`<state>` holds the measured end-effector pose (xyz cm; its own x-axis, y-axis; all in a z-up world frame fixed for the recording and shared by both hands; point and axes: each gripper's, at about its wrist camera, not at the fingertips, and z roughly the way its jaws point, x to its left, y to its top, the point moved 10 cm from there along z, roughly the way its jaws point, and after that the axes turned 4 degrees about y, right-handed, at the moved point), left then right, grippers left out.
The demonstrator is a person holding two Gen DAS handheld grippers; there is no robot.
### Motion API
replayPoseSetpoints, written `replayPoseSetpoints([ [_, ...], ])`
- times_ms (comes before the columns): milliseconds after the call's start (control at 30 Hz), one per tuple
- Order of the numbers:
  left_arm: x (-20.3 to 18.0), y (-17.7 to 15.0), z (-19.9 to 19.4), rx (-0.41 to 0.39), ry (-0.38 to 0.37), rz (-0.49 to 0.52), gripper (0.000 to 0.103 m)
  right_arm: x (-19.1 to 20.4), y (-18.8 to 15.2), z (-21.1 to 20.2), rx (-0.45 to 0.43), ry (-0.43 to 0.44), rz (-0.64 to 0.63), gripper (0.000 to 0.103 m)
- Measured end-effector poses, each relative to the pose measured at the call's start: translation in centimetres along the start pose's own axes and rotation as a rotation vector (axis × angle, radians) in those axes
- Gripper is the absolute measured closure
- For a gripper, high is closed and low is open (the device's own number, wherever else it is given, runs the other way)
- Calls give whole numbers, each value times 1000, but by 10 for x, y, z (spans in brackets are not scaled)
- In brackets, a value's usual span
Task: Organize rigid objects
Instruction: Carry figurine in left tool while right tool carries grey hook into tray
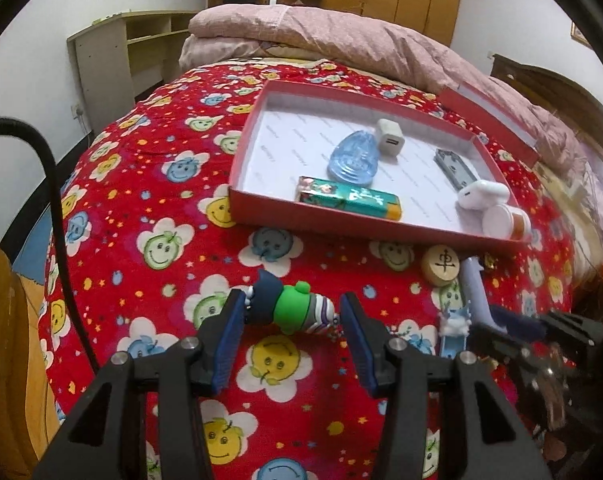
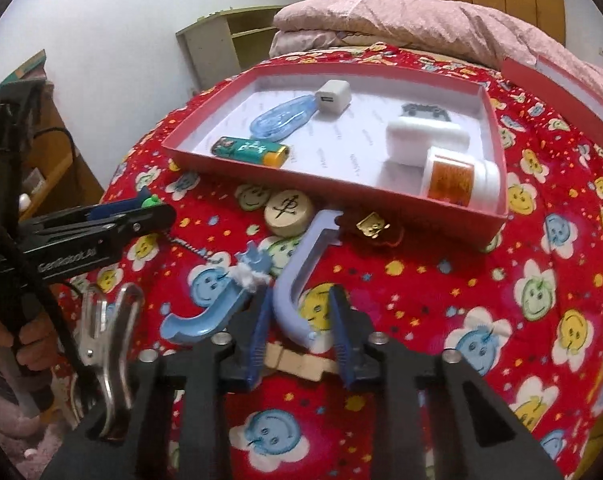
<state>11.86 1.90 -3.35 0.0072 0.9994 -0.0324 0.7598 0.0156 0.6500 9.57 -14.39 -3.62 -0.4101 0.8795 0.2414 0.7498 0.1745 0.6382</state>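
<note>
— The bed (image 1: 149, 184) is covered in a red quilt with smiley-face flowers, a pink duvet (image 1: 341, 36) is folded at its far end, and wooden wardrobes stand behind that.

— What does the left tool (image 1: 291, 312) have?

— A little figure (image 1: 289, 308) with a green head, a dark blue hat and a striped body. It lies crosswise between the blue pads, and the jaws stand part open around it. The pads look right against both its ends, but I cannot tell if they press.

— And the right tool (image 2: 299, 316)?

— Its jaws stand narrow, with the curved end of a lilac hook-shaped piece (image 2: 301, 264) between them. The left pad looks against the curve; the right pad seems just clear. No earlier look to judge by, so I call it not yet clamped.

— What lies around it?

— Just left of its tip is a pale blue curved piece (image 2: 205, 316) with white fluff on top. Under the fingers is a wooden clothespin (image 2: 301, 362). Ahead sit a round wooden chess piece (image 2: 289, 214) and a small gold charm (image 2: 371, 224), and beyond them the red tray (image 2: 205, 162).

— What is in the tray?

— A white charger cube (image 2: 333, 98), a clear blue oval piece (image 2: 281, 120), a teal lighter (image 2: 249, 150), a white earbud case (image 2: 425, 138), a white pill bottle (image 2: 457, 178) on its side, and a small dark item I cannot identify.

— Anything else?

— Metal pliers (image 2: 105, 344) lie well left of the right tool.
</note>
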Motion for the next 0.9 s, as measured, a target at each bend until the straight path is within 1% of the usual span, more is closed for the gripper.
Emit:
replayPoseSetpoints([
  [67,-3,1,0,-1,-7,5,52,-3,0,1,0,-5,1,82],
  [100,-4,1,0,0,-9,7,52,-4,1,0,-2,-5,2,85],
  [133,-5,2,-1,0,-13,7,52,-5,1,0,-3,-12,3,86],
  [233,-7,2,-2,1,-24,4,52,-5,1,-3,-9,-4,4,86],
  [433,-11,10,-7,-8,-44,-2,52,1,6,-17,-55,4,-30,86],
  [600,-17,19,-11,-12,-60,-9,52,7,12,-25,-83,29,-55,86],
  [900,-25,30,-22,-35,-60,-3,52,8,18,-35,-119,34,-53,86],
])
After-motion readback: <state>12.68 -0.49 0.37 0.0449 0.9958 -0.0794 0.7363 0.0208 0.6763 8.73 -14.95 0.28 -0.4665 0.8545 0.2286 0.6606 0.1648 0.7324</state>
